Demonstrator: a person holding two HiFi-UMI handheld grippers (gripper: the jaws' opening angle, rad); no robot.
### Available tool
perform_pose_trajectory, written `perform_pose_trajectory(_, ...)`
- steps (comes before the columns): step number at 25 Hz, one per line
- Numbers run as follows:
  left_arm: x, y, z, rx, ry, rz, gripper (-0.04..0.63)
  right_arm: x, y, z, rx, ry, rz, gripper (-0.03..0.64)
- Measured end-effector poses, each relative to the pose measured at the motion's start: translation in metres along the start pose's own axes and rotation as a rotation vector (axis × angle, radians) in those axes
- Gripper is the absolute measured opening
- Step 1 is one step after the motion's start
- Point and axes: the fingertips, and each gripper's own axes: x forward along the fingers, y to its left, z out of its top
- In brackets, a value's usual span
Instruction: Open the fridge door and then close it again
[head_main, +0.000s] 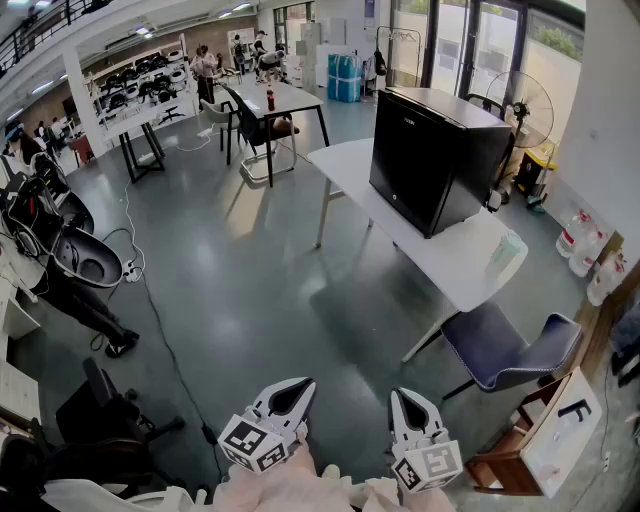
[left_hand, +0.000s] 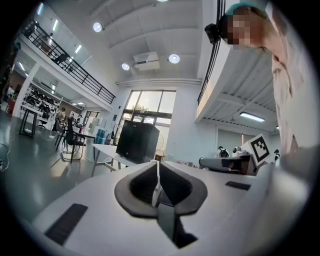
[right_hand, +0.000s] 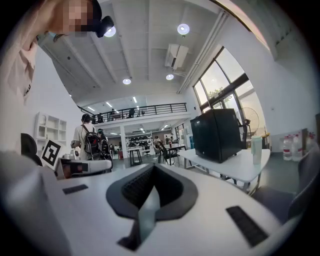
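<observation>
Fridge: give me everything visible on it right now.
The fridge is a small black box with a glossy front door and a flat, duller top. The door is shut, flush with the body, and no handle can be made out. It stands upright about midway along a white table, which is the only thing touching it. A pale cup stands apart from it on the same table. The left tool and right tool are far from it, both shut and empty.
</observation>
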Motion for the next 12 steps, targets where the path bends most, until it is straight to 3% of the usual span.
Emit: perform_pose_trajectory(12,-0.032,-0.003,-0.002,0.019,-0.010,0.075,0.011,-0.012,0.018,0.004,0.041,-0.017,0.037,0.011)
